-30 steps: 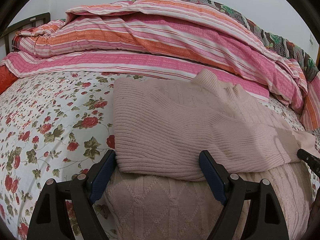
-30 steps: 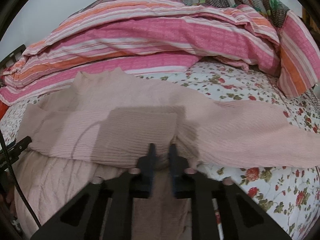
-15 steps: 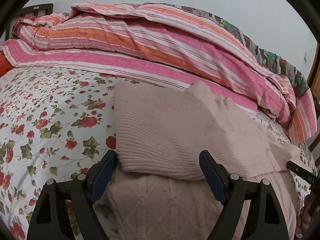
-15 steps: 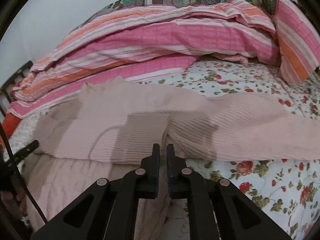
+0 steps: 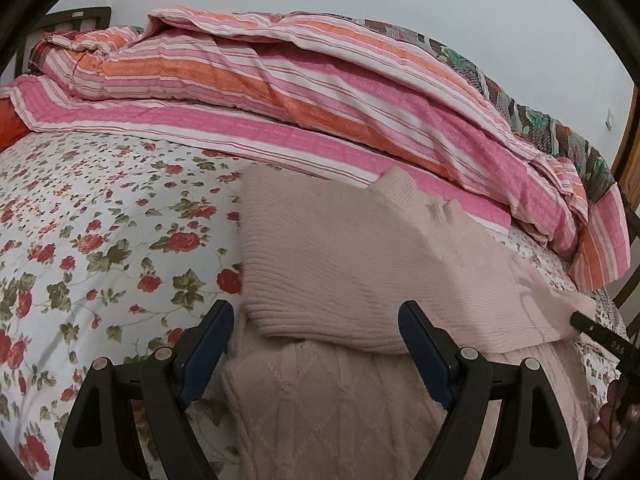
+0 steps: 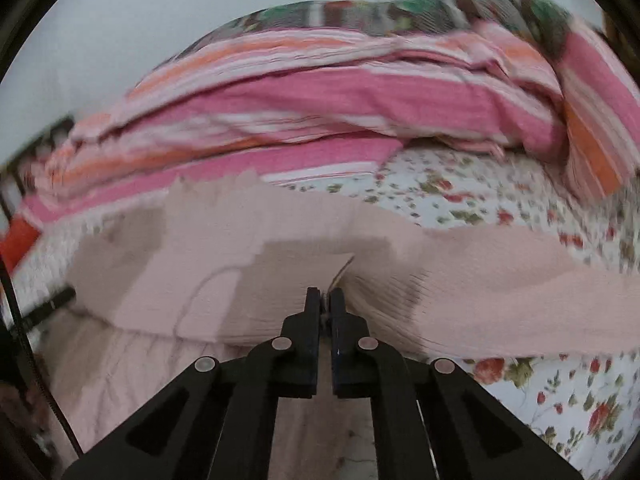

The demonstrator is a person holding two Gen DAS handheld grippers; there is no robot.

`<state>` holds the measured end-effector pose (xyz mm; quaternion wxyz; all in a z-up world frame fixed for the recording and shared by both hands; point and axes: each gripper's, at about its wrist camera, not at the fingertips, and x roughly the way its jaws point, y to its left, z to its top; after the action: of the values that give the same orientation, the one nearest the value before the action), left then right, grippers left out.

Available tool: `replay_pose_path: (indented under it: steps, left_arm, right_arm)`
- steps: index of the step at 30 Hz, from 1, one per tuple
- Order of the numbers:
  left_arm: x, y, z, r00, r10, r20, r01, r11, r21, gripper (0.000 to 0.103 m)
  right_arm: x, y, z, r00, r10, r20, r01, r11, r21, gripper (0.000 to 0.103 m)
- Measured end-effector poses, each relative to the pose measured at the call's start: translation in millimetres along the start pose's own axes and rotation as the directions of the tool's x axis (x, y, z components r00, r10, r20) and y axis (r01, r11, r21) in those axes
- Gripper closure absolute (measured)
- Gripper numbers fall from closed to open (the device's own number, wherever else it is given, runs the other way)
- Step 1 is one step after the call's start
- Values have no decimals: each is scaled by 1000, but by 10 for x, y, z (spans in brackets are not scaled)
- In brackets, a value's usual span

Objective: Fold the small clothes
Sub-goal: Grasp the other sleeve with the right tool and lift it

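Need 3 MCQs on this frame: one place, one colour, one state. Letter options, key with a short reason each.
1. Where does the sweater lie?
A. on the flowered bedsheet
B. on a chair
C. on the floor

2. What colour is the sweater?
A. navy
B. pale pink
C. green

3. How does the left gripper stand?
A. shut on the quilt
B. out of view
C. open

Key: 1 A, flowered sheet shows around it; 2 B, the knit is pale pink in both views; 3 C, its fingers stand wide apart over the sweater's edge.

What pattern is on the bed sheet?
Red roses with green leaves on white, on the sheet. The left wrist view shows it best.
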<state>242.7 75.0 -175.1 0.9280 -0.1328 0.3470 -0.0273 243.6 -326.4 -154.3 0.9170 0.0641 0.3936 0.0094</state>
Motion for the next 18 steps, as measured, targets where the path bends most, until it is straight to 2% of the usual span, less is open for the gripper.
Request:
replay_pose_path:
  steps: [2,5,8,9,10,12,14,18]
  left_arm:
    - [14,-26,-5,1000,15,-17,-15,1000,13,19]
    - [34,-109,-9,997,72,-36,-70,996,55,19]
    - [90,-191,-23,989,131,-62,-125,987,101,18]
    - [109,-207,-28,987,147,-71,-139,984,111,18]
    - [106,-217,-31,985,156,-68,-147,982,119,18]
    - [91,-221,-39,985,163,-65,-154,981,121,18]
    - [77,-213,-47,984,165,-65,-157,981,118,18]
    - [49,-223,-77,984,164,-70,-155,981,117,17]
  right_arm:
    - [108,-22,-44,998,-26,-55,26,1000,-9,99]
    - [43,26,-57,998,-34,-49,32,999,-39,98]
    - [-112,-65,-22,1000,4,-28,-4,1000,-21,84]
    - [-181,-129,-20,1000,0,-11,0,1000,-6,75]
    - [-280,-261,-21,1000,-16,12,15,1000,18,66]
    - [-420,-489,-37,998,-47,39,45,998,52,59]
    - [-589,-811,-67,992,-109,58,103,991,91,57]
    - [-877,-1498,-196,973,-222,70,208,963,171,44]
